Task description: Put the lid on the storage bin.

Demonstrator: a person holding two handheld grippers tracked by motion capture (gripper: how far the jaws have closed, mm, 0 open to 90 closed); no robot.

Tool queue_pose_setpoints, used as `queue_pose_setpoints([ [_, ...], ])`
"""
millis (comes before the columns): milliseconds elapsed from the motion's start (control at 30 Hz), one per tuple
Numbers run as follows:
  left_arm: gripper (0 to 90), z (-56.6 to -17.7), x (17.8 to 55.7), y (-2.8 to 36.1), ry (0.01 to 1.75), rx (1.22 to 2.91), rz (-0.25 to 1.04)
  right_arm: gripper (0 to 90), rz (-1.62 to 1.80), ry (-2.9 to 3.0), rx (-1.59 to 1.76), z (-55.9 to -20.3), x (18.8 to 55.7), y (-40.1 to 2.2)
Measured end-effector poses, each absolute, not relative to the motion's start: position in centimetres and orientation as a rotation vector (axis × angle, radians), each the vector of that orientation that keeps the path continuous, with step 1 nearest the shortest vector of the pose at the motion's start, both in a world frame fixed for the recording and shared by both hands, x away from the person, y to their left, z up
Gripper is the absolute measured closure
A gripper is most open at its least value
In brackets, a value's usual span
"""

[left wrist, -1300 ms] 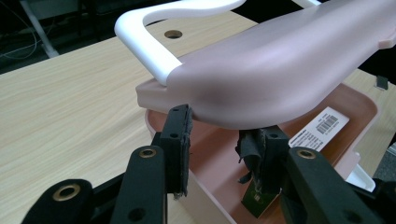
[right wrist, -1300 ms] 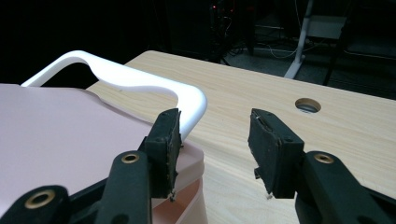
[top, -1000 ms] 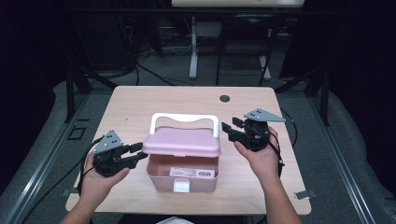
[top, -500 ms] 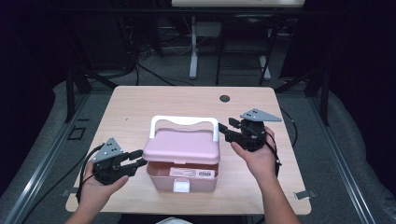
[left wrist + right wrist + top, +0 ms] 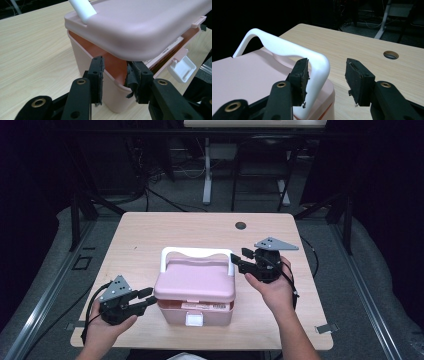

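A pink box stands at the table's front middle, its lid [image 5: 195, 282] sitting ajar above the base [image 5: 92, 60]. A white handle [image 5: 195, 252] arches over the back of the lid, and a white latch [image 5: 193, 319] hangs at the front. My left gripper [image 5: 147, 296] is low at the box's left side. It is open, and its jaws straddle the base's corner rim under the raised lid [image 5: 140, 27] without pressing on it. My right gripper [image 5: 239, 256] is open at the handle's right end. The handle [image 5: 287, 48] curves down beside its left jaw.
The wooden table [image 5: 150, 235] has a round cable hole [image 5: 240, 225] at the back right. A labelled item [image 5: 205, 306] shows through the gap under the lid. Dark floor, cables and stands lie beyond the far edge.
My left gripper has sunk and drawn back toward the front edge, staying at the box's left side. The right gripper and the box have not moved.
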State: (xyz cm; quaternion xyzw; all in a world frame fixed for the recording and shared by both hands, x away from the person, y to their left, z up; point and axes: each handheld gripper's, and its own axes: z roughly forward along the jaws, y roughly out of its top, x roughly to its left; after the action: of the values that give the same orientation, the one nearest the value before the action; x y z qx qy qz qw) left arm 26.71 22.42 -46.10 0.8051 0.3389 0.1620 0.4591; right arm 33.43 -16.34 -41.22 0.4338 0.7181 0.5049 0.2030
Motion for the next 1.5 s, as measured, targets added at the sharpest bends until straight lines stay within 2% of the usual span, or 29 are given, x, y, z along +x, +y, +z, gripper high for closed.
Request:
queue_pose_setpoints([
  [1500, 66.9, -48.1, 25.4, 23.0, 0.881, 2.020, 0.350, 52.2, 1.413, 1.996, 1.213, -41.3, 33.4, -16.4],
])
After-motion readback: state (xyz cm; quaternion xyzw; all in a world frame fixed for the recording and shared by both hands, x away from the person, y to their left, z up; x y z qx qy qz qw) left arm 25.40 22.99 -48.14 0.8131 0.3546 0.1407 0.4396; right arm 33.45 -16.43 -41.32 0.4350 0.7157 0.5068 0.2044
